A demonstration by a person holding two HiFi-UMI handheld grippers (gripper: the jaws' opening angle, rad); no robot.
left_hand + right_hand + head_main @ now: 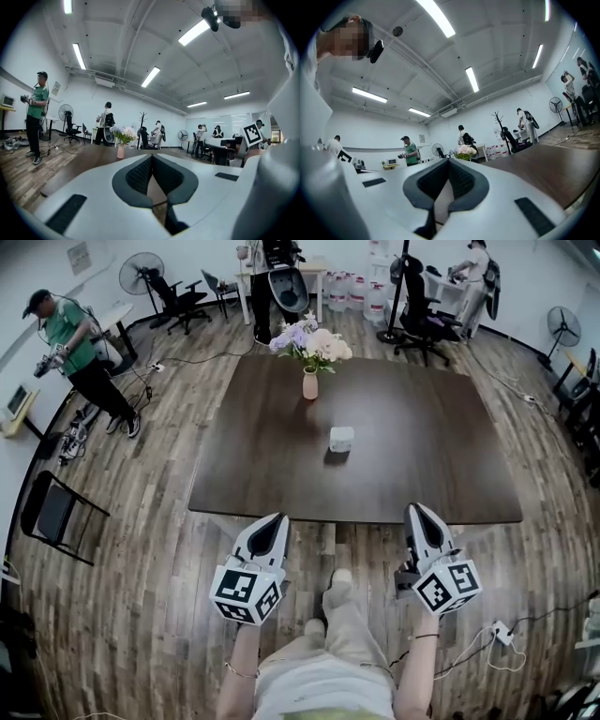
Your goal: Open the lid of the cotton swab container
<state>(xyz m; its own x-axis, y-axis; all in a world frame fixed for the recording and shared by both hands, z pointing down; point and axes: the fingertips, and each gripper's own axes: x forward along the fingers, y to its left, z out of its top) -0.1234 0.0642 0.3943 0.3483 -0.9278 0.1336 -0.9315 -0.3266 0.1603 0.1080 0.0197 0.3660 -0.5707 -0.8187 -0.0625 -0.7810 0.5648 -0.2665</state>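
Dark table (441,456), flower vase (310,382), folding chair (53,514), standing fan (141,273)

The right gripper (449,161) fills the near foreground, its white jaws closed tip to tip with nothing between them. A dark wooden bench (553,168) stretches away on the right. Far ahead stand pale flowers (465,151). A person in a green shirt (410,153) is to their left, and a coat stand (500,126) to their right.
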